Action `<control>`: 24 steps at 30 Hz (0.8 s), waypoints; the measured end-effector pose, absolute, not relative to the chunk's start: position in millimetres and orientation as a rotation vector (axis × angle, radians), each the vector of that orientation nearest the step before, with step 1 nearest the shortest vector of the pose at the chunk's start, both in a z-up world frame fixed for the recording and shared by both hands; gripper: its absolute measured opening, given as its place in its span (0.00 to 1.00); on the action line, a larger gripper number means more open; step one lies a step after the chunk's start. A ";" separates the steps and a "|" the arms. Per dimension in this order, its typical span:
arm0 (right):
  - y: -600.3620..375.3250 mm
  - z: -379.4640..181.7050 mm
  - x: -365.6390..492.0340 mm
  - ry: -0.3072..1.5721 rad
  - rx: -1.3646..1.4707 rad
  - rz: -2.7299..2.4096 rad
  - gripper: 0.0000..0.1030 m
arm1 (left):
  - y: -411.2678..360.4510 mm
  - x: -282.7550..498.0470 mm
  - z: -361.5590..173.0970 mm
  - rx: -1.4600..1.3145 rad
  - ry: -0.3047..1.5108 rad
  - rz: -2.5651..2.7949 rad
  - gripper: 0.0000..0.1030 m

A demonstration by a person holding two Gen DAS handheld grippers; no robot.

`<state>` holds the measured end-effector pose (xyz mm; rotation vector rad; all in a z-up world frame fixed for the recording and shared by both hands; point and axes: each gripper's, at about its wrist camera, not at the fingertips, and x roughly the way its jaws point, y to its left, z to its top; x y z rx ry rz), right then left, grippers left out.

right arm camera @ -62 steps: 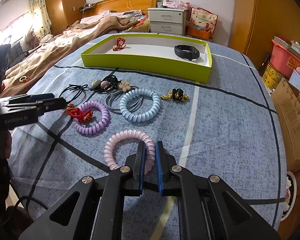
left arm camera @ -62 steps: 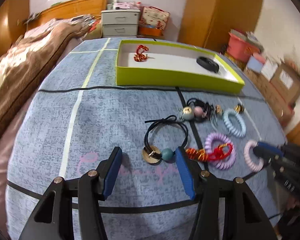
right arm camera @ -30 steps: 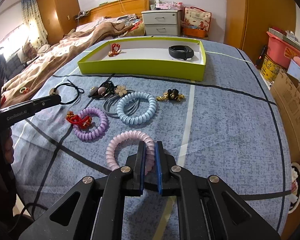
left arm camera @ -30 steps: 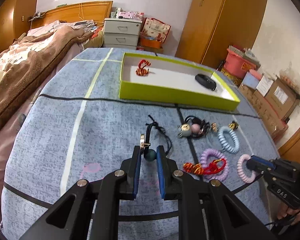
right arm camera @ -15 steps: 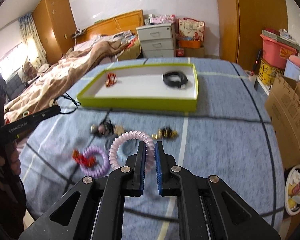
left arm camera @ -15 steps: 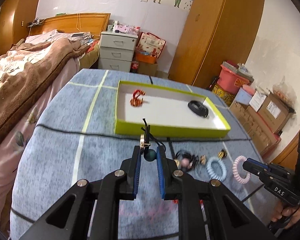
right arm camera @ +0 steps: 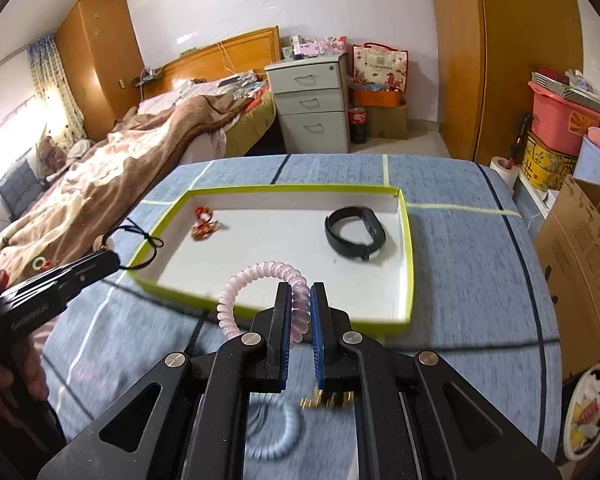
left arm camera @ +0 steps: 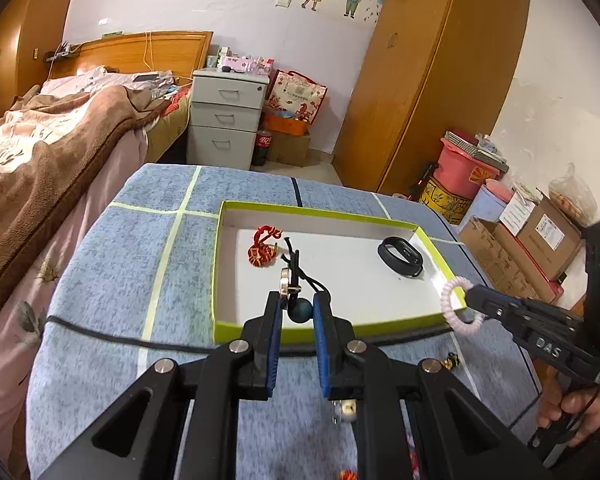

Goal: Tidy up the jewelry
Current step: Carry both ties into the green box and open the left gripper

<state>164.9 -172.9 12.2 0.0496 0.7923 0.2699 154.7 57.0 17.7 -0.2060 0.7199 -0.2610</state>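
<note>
My left gripper [left arm camera: 296, 304] is shut on a black cord hair tie [left arm camera: 300, 308] with a teal bead and a gold ring, held up over the near rim of the green box [left arm camera: 260, 330]. My right gripper [right arm camera: 300, 300] is shut on a pink coil hair tie [right arm camera: 256, 274], raised just before the same box [right arm camera: 408, 280]. Inside the box lie a red knot ornament [left arm camera: 264, 250] [right arm camera: 203, 224] and a black wristband [left arm camera: 400, 256] [right arm camera: 354, 236]. Each gripper shows in the other's view, the right gripper [left arm camera: 470, 294] at the right and the left gripper [right arm camera: 114, 258] at the left.
More jewelry lies blurred on the blue tablecloth below the grippers: a gold piece [right arm camera: 326, 400], a pale blue coil [right arm camera: 272, 436], a bead [left arm camera: 346, 406]. A bed [right arm camera: 140, 160] stands left of the table, a drawer unit [left arm camera: 226, 114] behind, cardboard boxes [left arm camera: 540, 248] to the right.
Both grippers have risen off the cloth and moved toward the green box, carrying the cord tie and the pink coil. The loose jewelry has dropped to the bottom of both views.
</note>
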 end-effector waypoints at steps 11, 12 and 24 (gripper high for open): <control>-170.5 -8.6 242.4 0.874 0.102 0.224 0.09 | 57.1 196.4 -1.4 -0.239 0.791 -0.256 0.16; -169.7 -10.7 247.9 0.880 0.103 0.221 0.09 | 57.6 200.0 -3.4 -0.247 0.803 -0.257 0.16; -155.1 -25.7 278.5 0.924 0.058 0.222 0.09 | 61.0 215.1 -21.9 -0.253 0.860 -0.227 0.16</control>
